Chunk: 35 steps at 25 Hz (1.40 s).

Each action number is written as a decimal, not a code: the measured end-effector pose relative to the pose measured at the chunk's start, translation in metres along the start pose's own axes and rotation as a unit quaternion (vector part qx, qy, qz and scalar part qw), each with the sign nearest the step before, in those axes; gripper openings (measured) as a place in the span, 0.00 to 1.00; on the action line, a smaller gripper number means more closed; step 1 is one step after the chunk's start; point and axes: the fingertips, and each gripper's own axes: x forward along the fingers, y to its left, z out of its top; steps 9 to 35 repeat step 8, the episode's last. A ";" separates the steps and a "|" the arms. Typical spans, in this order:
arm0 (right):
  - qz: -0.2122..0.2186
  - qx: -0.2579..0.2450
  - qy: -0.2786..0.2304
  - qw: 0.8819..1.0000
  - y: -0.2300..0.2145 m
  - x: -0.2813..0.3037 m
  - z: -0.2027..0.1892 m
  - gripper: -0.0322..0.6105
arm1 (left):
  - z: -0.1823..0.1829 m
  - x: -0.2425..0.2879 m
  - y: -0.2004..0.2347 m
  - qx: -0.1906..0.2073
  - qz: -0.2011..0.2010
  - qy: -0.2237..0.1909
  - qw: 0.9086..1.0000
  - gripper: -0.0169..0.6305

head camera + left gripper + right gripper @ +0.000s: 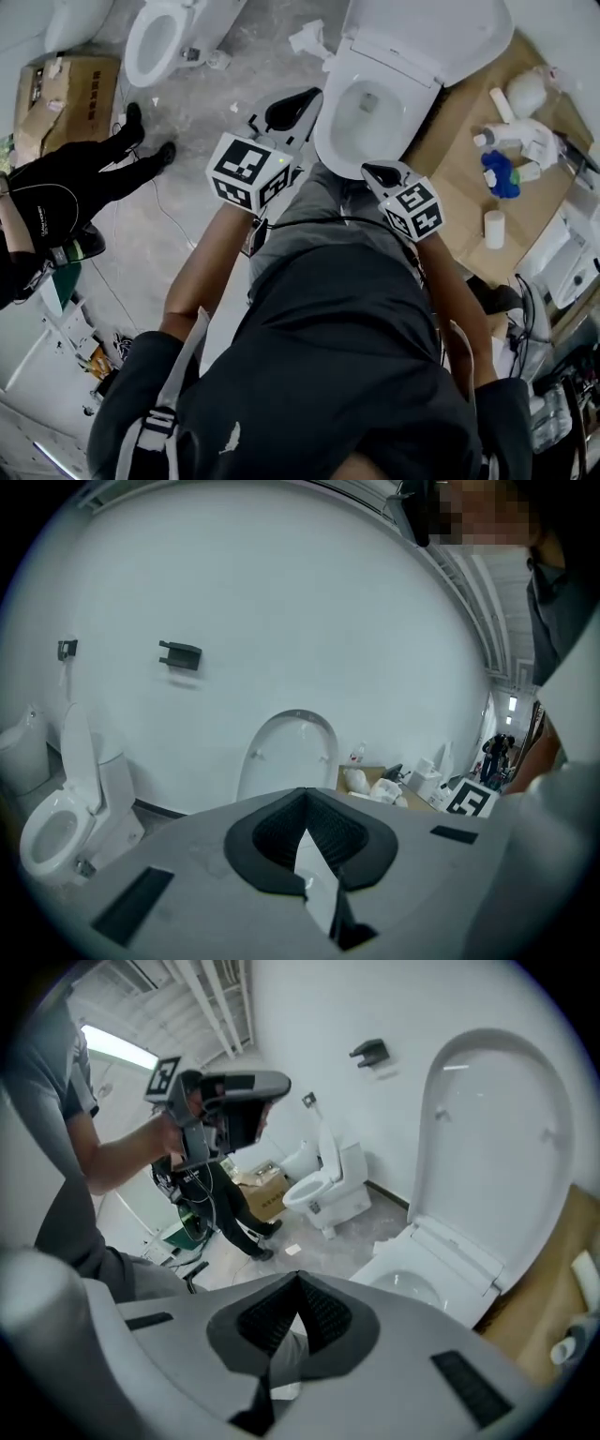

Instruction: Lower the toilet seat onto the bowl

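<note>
The white toilet (375,108) stands just ahead of me. Its seat (349,141) lies flat on the bowl and its lid (441,33) stands upright against the wall. In the right gripper view the seat (441,1265) rests on the rim under the raised lid (497,1138). My left gripper (314,94) hovers left of the bowl, shut and empty, apart from the toilet. The lid (291,757) shows beyond the left gripper (305,791) in its own view. My right gripper (367,169) hangs over the bowl's near edge, shut, holding nothing. Only trouser cloth shows behind the right gripper (298,1277).
A second toilet (159,42) stands at the back left beside a cardboard box (70,94). Another person in black (66,187) is at the left. Right of the toilet a cardboard sheet (459,197) carries bottles, a blue item (500,175) and a white roll (494,228).
</note>
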 end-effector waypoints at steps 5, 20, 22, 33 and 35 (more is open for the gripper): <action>-0.008 -0.026 -0.056 0.998 0.019 -0.053 0.052 0.06 | 0.018 -0.019 -0.011 0.002 0.013 -0.016 1.000 0.03; -0.012 -0.037 -0.088 0.995 0.038 -0.084 0.077 0.06 | 0.020 -0.035 -0.019 -0.008 0.019 -0.016 1.000 0.03; -0.012 -0.037 -0.088 0.995 0.038 -0.084 0.077 0.06 | 0.020 -0.035 -0.019 -0.008 0.019 -0.016 1.000 0.03; -0.012 -0.037 -0.088 0.995 0.038 -0.084 0.077 0.06 | 0.020 -0.035 -0.019 -0.008 0.019 -0.016 1.000 0.03; -0.012 -0.037 -0.088 0.995 0.038 -0.084 0.077 0.06 | 0.020 -0.035 -0.019 -0.008 0.019 -0.016 1.000 0.03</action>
